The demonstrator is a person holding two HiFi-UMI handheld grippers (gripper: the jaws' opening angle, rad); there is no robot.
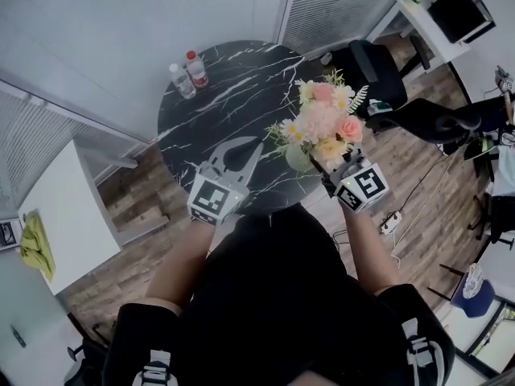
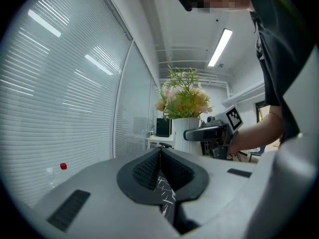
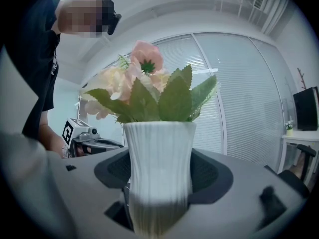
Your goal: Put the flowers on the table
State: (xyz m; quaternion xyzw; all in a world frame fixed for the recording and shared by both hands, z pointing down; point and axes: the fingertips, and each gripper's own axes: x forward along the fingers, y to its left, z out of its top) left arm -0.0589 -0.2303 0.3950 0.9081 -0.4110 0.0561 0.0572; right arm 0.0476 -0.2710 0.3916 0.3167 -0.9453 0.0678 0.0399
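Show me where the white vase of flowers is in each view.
Head view: white vase right of centre, near the black marble table edge.
Left gripper view: centre, beyond the shut jaws.
Right gripper view: centre, between the jaws.
Shared landmark: red-capped bottle, head and left gripper views only.

Soft, even indoor light, and all views are bright. In the left gripper view a long ceiling strip lamp glows and throws glare streaks on the slatted white blinds. Both gripper views are fisheye, with black corners and bowed lines. In the right gripper view the white ribbed vase is backlit, its lower part shaded and blurred. In the head view there is a faint sheen on the round black marble table, and the edges curve.
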